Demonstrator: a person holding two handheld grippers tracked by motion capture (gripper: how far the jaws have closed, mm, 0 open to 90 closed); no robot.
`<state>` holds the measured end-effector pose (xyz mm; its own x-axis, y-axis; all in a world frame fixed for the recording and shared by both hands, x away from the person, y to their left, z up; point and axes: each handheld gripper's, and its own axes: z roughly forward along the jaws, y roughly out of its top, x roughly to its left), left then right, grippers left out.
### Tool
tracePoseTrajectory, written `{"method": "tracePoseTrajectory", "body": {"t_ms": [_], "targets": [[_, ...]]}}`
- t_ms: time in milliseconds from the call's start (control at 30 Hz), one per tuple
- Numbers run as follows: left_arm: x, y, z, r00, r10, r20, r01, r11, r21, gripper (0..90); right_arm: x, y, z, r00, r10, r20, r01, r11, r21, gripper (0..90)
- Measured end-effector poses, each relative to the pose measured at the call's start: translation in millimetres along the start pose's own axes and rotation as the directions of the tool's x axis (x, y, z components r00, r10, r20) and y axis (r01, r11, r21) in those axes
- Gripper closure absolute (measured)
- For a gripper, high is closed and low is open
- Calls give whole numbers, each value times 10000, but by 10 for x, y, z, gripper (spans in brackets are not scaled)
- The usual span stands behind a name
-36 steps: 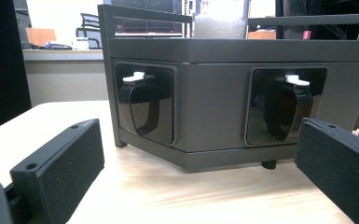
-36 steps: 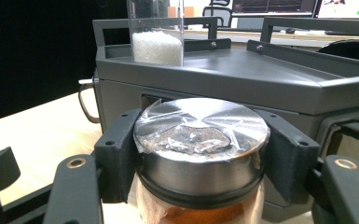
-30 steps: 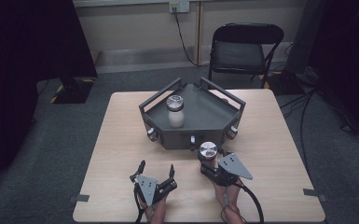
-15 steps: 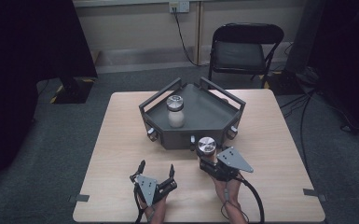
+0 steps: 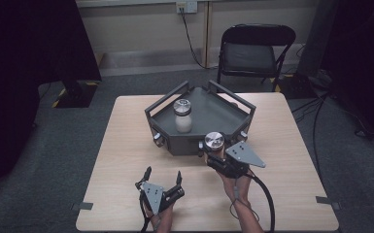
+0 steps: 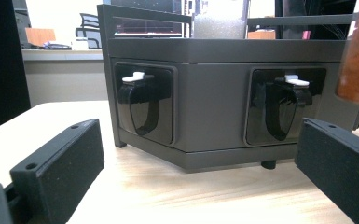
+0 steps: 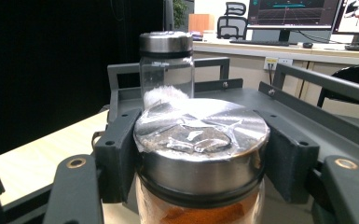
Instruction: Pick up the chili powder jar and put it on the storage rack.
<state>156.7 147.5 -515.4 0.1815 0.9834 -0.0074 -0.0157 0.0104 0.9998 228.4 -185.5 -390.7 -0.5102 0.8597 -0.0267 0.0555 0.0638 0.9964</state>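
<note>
The right claw (image 5: pixel 215 156) grips a jar (image 7: pixel 200 154) just below its metal lid (image 5: pixel 214 140), jaws pressed on both sides of the neck. The jar hangs at the near wall of the grey tray (image 5: pixel 213 114), above the desk (image 5: pixel 126 145). Its body appears to be clear glass holding an orange powder, though little of it shows. The jar probably handles as rigid, moderately heavy, smooth and breakable; the neck under the lid rim gives the firmest hold. A second jar (image 5: pixel 182 115), with white contents, stands upright inside the tray. The left claw (image 5: pixel 162 175) rests on the desk short of the tray, jaws wide and empty.
</note>
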Motion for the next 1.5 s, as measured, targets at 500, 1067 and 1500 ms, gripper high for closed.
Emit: {"method": "tracePoseTrajectory", "body": {"t_ms": [500, 1067, 1500], "targets": [[1, 2, -1, 10000, 4, 7, -4, 10000, 11, 12, -219, 330, 147, 9998, 214, -45, -215, 9997, -64, 347], [3, 2, -1, 10000, 4, 11, -4, 10000, 11, 12, -352, 564, 448, 9989, 354, 299, -345, 9990, -275, 348], [3, 1, -1, 10000, 2, 13, -2, 10000, 8, 12, -284, 488, 729, 9957, 398, 834, -382, 9990, -215, 347]]}}
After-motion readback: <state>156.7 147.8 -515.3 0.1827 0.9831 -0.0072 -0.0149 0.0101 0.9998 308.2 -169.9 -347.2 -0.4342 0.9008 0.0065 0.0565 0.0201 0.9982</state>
